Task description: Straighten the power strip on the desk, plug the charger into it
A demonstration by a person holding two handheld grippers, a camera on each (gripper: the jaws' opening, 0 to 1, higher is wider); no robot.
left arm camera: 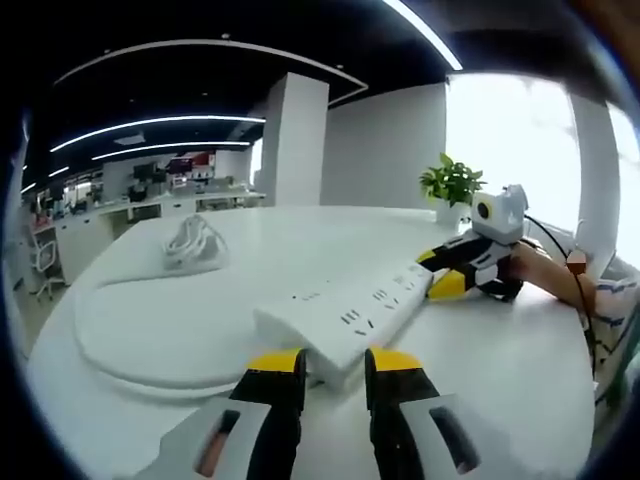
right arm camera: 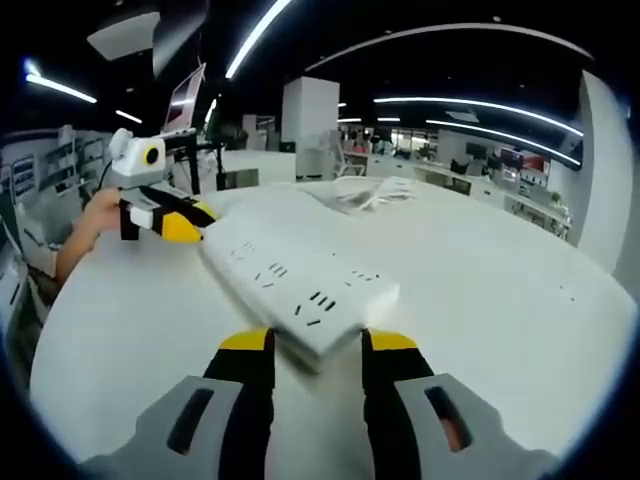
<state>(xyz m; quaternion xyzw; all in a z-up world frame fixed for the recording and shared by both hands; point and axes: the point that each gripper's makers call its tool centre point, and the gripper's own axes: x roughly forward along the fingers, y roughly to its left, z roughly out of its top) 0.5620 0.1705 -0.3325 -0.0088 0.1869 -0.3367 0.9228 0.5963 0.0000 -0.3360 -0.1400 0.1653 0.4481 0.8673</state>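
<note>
One white power strip [left arm camera: 345, 315] lies flat on the desk [left arm camera: 150, 330], a long slab with rows of dark socket slots along its top face. In the left gripper view its near end sits right in front of the left gripper [left arm camera: 334, 362], just past the yellow tips and overlapping the gap between them; the jaws stand apart, and whether they touch the strip I cannot tell. At the strip's far end the right gripper [left arm camera: 438, 271] meets it with its yellow tips.

The right gripper view mirrors this — the strip [right arm camera: 298, 282] has one end between the parted tips of the right gripper [right arm camera: 317, 343], the other end beside the left gripper [right arm camera: 180, 222], held by a hand [right arm camera: 98, 212]. Grasp or mere contact is not clear here either.

The desk is white and rounded, set in an open office with dark ceiling and strip lights (rows of workstations beyond). One bundle of white cable [left arm camera: 192, 243] rests well beyond the strip, and one potted plant [left arm camera: 452, 184] stands behind the right gripper.
</note>
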